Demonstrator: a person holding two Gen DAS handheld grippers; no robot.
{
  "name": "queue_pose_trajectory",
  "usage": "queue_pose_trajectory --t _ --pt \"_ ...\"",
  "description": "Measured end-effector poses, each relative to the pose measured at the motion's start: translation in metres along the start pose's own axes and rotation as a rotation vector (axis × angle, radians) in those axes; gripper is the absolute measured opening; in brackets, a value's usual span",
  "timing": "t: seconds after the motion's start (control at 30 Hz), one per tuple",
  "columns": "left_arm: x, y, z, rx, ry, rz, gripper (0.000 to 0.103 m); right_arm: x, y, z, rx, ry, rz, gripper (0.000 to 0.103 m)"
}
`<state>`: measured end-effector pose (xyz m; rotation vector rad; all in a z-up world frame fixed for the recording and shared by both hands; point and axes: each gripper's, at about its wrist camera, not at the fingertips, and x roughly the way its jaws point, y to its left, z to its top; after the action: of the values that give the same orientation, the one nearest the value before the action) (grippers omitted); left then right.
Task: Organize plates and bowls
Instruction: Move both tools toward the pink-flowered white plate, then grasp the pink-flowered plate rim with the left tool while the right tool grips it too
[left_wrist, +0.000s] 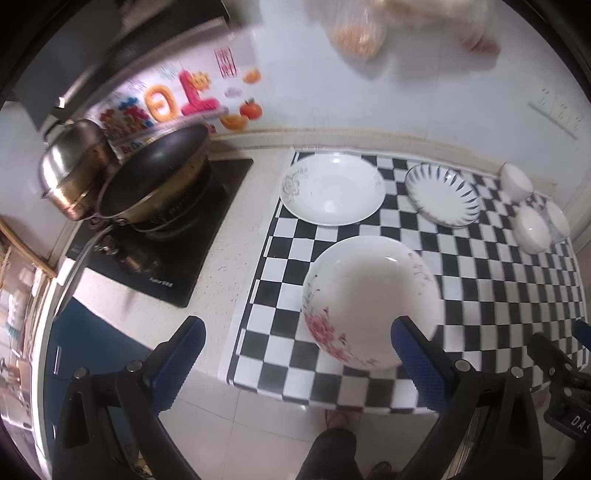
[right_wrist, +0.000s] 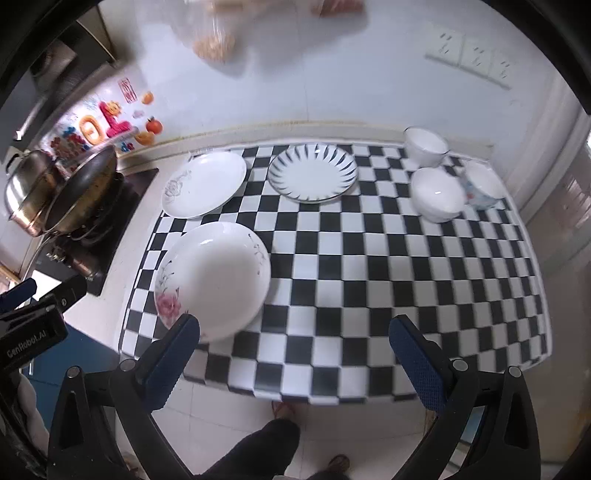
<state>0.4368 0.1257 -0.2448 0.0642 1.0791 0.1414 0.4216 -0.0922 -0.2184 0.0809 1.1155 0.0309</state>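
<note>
Three plates lie on a black-and-white checkered mat (right_wrist: 369, 266). A pink-flower plate (left_wrist: 369, 299) (right_wrist: 214, 280) sits at the front left. A white plate with a grey flower (left_wrist: 332, 188) (right_wrist: 205, 182) lies behind it. A blue-striped plate (left_wrist: 441, 194) (right_wrist: 312, 173) lies to its right. Three white bowls (right_wrist: 437, 194) (left_wrist: 532, 227) stand at the far right; one has a blue pattern (right_wrist: 482, 186). My left gripper (left_wrist: 299, 334) is open, above the counter's front edge before the pink-flower plate. My right gripper (right_wrist: 295, 332) is open, above the mat's front edge, right of that plate.
A black stovetop (left_wrist: 207, 229) left of the mat carries a dark wok (left_wrist: 155, 181) (right_wrist: 85, 188) and a steel pot (left_wrist: 70, 170) (right_wrist: 27, 188). A white tiled wall with sockets (right_wrist: 469, 55) rises behind. The floor and a person's leg (right_wrist: 266, 450) show below the counter edge.
</note>
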Motion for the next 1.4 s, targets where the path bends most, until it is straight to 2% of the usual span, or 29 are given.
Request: queue_pose_trajectory --t 0.17,0.23,0.3,0.4,0.53,0.67,0.7,0.8,0.93,0.97,1.0,1.03,1.23,1.4 --pt "0.063 0.010 0.020 0.018 0.105 -0.025 0.101 0.063 0.015 0.022 0.015 0.079 0.014 0.103" --pt "0.088 0.011 0.022 0.028 0.160 -0.045 0.094 0.083 0.013 0.025 0.027 0.119 0.035 0.103" --pt "0.116 0.010 0.025 0.033 0.220 -0.069 0.081 0.110 0.012 0.031 0.036 0.166 0.063 0.103" --pt "0.153 0.009 0.026 0.032 0.310 -0.116 0.069 0.147 0.007 0.036 0.055 0.231 0.086 0.103" --pt "0.197 0.009 0.023 -0.013 0.425 -0.178 0.062 0.193 -0.001 0.042 0.082 0.322 0.120 0.101" --pt "0.224 0.014 0.019 -0.073 0.489 -0.207 0.055 0.230 -0.004 0.045 0.103 0.417 0.197 0.101" --pt "0.227 0.015 0.018 -0.082 0.498 -0.212 0.056 0.237 -0.004 0.045 0.104 0.438 0.214 0.100" --pt "0.228 0.013 0.020 -0.093 0.492 -0.238 0.055 0.252 -0.002 0.046 0.117 0.496 0.272 0.086" --pt "0.224 0.001 0.024 -0.059 0.487 -0.260 0.050 0.257 0.004 0.047 0.103 0.520 0.318 0.060" --pt "0.223 -0.004 0.026 -0.050 0.489 -0.272 0.046 0.258 0.007 0.048 0.096 0.523 0.332 0.048" --pt "0.222 -0.009 0.027 -0.038 0.488 -0.268 0.047 0.261 0.009 0.047 0.095 0.543 0.352 0.036" --pt "0.220 -0.010 0.027 -0.034 0.487 -0.264 0.047 0.263 0.011 0.046 0.087 0.560 0.339 0.029" --pt "0.207 -0.034 0.028 -0.046 0.487 -0.248 0.046 0.258 0.010 0.046 0.027 0.538 0.320 0.020" --pt "0.188 -0.062 0.025 -0.026 0.467 -0.251 0.046 0.250 -0.010 0.046 0.038 0.531 0.318 0.020"
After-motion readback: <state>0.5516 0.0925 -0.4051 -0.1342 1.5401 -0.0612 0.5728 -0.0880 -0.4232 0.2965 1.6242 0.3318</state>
